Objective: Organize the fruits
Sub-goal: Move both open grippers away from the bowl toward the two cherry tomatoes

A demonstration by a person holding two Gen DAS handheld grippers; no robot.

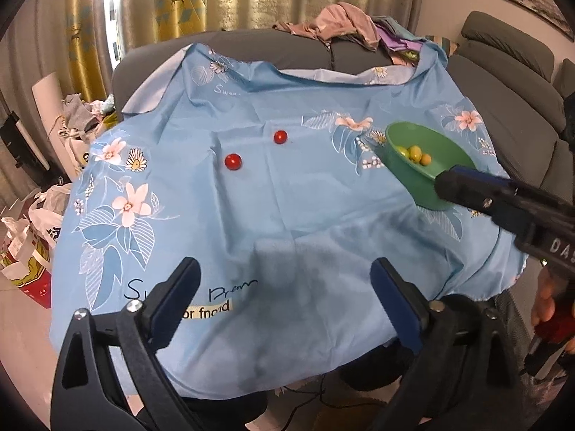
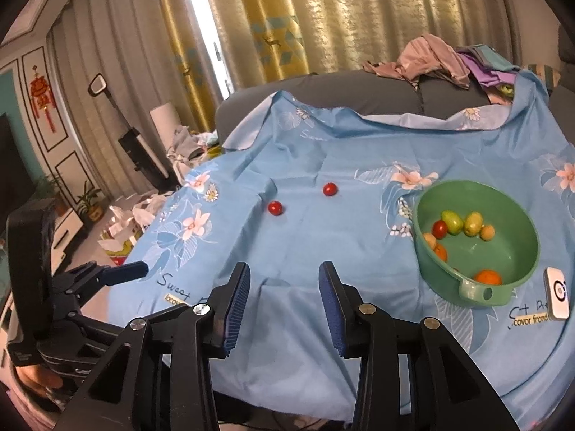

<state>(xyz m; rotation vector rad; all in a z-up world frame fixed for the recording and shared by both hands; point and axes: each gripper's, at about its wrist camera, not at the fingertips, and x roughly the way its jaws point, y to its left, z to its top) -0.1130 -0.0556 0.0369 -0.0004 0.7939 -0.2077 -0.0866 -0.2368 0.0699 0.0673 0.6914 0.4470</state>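
Observation:
Two small red fruits lie on the blue flowered cloth: one nearer (image 1: 233,161) (image 2: 275,208), one farther (image 1: 280,137) (image 2: 329,189). A green bowl (image 1: 436,194) (image 2: 521,269) at the right holds several green, yellow, orange and red fruits. My left gripper (image 1: 285,287) is open and empty above the cloth's near part; it also shows at the left of the right wrist view (image 2: 125,273). My right gripper (image 2: 284,287) is open and empty, left of the bowl; its fingers (image 1: 463,186) cover the bowl's near side in the left wrist view.
The cloth-covered table (image 2: 323,341) backs onto a grey sofa (image 1: 503,100) with a clothes pile (image 1: 345,25). A small white device (image 2: 557,292) lies right of the bowl. Bags and clutter (image 1: 32,237) sit on the floor at the left.

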